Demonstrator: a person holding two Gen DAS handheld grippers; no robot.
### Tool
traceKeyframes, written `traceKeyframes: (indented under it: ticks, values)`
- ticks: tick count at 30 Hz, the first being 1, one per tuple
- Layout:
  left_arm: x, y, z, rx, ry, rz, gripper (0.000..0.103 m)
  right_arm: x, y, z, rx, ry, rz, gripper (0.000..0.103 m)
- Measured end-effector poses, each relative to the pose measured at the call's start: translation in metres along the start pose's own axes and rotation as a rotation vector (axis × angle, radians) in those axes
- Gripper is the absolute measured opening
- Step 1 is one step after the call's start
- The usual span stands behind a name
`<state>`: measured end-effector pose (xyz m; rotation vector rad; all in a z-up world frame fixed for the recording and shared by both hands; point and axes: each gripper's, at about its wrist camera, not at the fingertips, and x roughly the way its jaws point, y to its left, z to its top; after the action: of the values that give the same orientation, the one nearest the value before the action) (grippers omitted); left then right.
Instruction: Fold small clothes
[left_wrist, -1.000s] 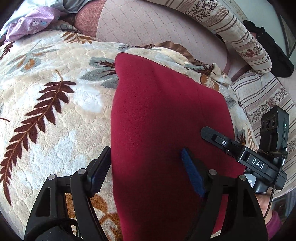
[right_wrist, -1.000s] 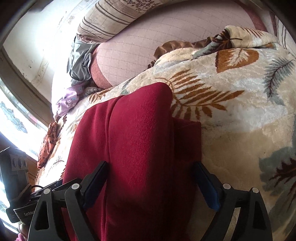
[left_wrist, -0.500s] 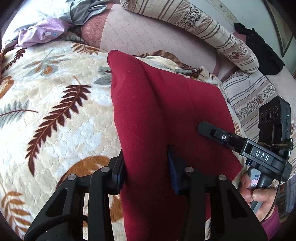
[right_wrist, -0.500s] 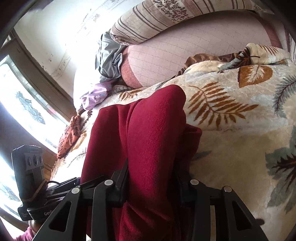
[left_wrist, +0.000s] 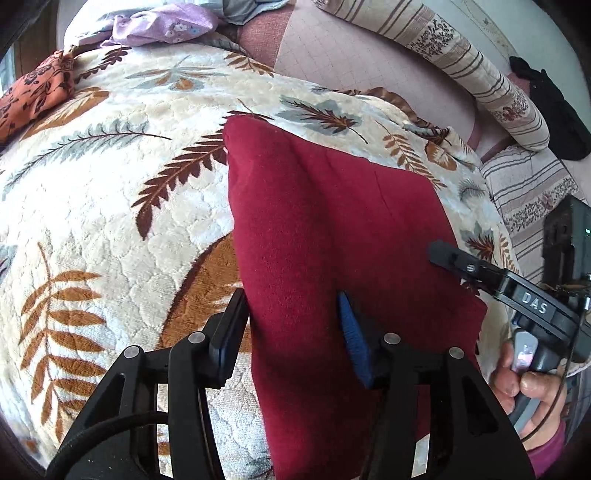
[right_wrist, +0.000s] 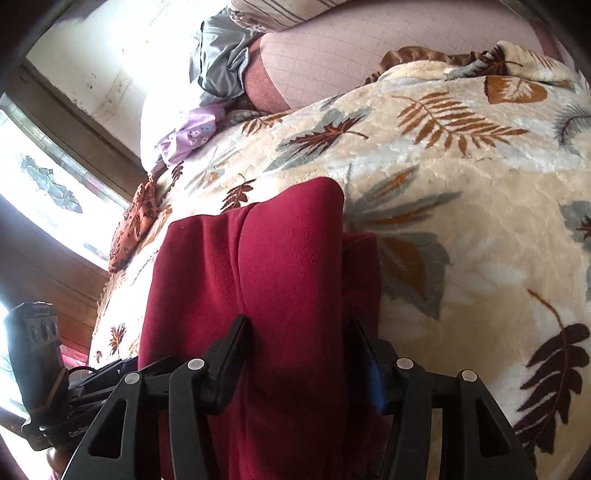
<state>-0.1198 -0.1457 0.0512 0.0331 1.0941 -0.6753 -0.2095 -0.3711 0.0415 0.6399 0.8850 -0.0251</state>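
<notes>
Garment under handling: a dark red fleece cloth (left_wrist: 332, 229), folded over on itself, lying on a cream leaf-patterned plush blanket (left_wrist: 110, 206) spread over a bed.

Left gripper (left_wrist: 291, 332): a raised fold of the red cloth stands between its fingers (left_wrist: 229, 332). The fingers are parting; the black left one sits just at the cloth's edge, while the blue-padded one touches the fold on the other side. Whether the pads press on the cloth cannot be told.

Right gripper (right_wrist: 299, 354): a thick ridge of the same cloth fills the gap between its fingers (right_wrist: 231, 362), which are likewise parting. Both lie against the fabric; a firm clamp cannot be confirmed.

In the left wrist view, a hand (left_wrist: 524, 387) grips the right tool's handle beside the cloth's near corner.

Surroundings: striped bolster pillow (left_wrist: 480, 74) and pink quilted mattress cover (left_wrist: 351, 48) beyond the blanket; lilac floral garment (left_wrist: 162, 26) and orange patterned garment (left_wrist: 33, 92) lie at the blanket's far side, well apart from the red cloth.
</notes>
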Motion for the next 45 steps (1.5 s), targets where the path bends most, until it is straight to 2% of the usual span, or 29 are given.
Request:
traceKeyframes:
  ticks: [3,6,9,12,16,23,27,28,31,33,45]
  values:
    - [-0.008,-0.001,-0.001,0.015,-0.034,0.036,0.050,-0.031,0.015,-0.001,-0.077,-0.087,-0.087,0.053]
    - [-0.013,-0.007,-0.004,0.043,-0.068,0.081,0.050,-0.053,0.035,-0.007,-0.133,-0.135,-0.043,0.053]
    - [-0.019,-0.013,-0.008,0.070,-0.104,0.126,0.050,-0.052,0.060,-0.020,-0.215,-0.112,-0.026,0.053]
    - [-0.026,-0.018,-0.013,0.092,-0.138,0.154,0.051,-0.037,0.068,-0.034,-0.252,-0.086,-0.102,0.051]
    - [-0.034,-0.022,-0.020,0.112,-0.168,0.196,0.051,-0.012,0.050,-0.052,-0.241,-0.022,-0.192,0.051]
    - [-0.052,-0.027,-0.030,0.109,-0.222,0.219,0.051,-0.038,0.058,-0.056,-0.252,-0.080,-0.205,0.051]
    - [-0.064,-0.032,-0.036,0.103,-0.255,0.219,0.051,-0.066,0.066,-0.061,-0.244,-0.153,-0.222,0.052]
    - [-0.067,-0.033,-0.037,0.101,-0.263,0.220,0.051,-0.071,0.069,-0.063,-0.249,-0.166,-0.236,0.054]
    - [-0.075,-0.037,-0.041,0.104,-0.284,0.226,0.051,-0.083,0.076,-0.067,-0.262,-0.203,-0.273,0.069]
    - [-0.080,-0.039,-0.043,0.109,-0.291,0.230,0.051,-0.091,0.079,-0.069,-0.274,-0.235,-0.283,0.071]
    - [-0.091,-0.042,-0.049,0.105,-0.298,0.222,0.051,-0.103,0.086,-0.074,-0.262,-0.247,-0.267,0.078]
